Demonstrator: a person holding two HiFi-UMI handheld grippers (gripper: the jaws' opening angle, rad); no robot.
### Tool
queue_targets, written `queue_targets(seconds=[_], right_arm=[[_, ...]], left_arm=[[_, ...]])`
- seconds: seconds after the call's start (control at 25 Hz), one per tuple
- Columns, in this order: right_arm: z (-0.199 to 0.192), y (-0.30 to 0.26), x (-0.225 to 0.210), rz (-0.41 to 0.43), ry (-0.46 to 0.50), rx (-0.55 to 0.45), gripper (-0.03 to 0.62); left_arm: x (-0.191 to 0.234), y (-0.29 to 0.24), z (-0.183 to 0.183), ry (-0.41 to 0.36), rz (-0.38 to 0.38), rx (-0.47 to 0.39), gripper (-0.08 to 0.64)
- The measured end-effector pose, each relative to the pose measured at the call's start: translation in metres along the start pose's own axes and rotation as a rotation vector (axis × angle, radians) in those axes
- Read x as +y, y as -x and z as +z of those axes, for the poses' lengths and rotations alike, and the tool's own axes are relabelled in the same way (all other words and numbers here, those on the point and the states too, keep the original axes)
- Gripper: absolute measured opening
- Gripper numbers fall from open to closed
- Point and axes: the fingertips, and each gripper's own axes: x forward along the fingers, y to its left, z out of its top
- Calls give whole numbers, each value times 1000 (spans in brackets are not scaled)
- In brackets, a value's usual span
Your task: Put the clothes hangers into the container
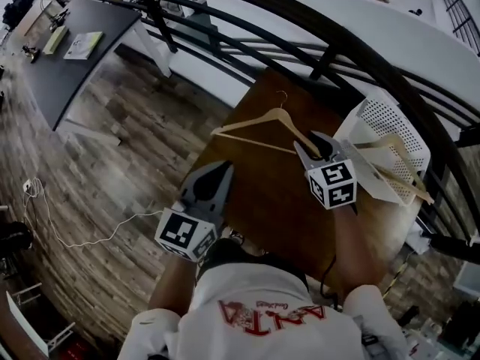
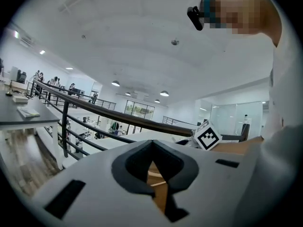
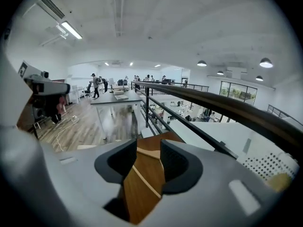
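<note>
Pale wooden clothes hanger (image 1: 251, 121) lies flat on the dark brown wooden desk (image 1: 262, 197), outside the container, hook pointing toward the black metal railing (image 1: 337, 45). Right gripper (image 1: 311, 147) sits at the hanger's right end with its fingers released and spread. The thin lower bar shows between them, and neither pad presses on it. Just to the right stands the white perforated plastic container (image 1: 394, 118), with more pale wooden hangers (image 1: 401, 167) sticking out of it. Left gripper (image 1: 219, 171) hangs over the desk's near left edge, fingers clenched on nothing.
</note>
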Motion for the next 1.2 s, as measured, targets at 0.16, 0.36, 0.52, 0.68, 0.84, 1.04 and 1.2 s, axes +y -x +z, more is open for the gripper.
queue_targets(seconds=[0.16,0.36,0.52,0.68,0.84,1.04,1.2], right_arm=[[-30,-74,-17,-20,-5,77,152],[-83,-142,-28,13,-25,260,195],[-111,-178,-42,-15,-45,342,210],[-127,-192,-48,1,-76,393,238],[-143,-201,-52,-3,-104,442,238],[-150,-205,-52,-35,-162,444,235],[-149,-206,-39,-48,-127,444,153]], left_arm=[[27,0,-28,26,33,25,8],[40,2,-43,45,41,43,9],[58,4,-46,66,59,40,9],[68,3,-59,85,76,53,9],[72,-1,-68,96,75,66,8],[81,1,-76,119,81,79,9],[82,0,-79,120,83,78,9]])
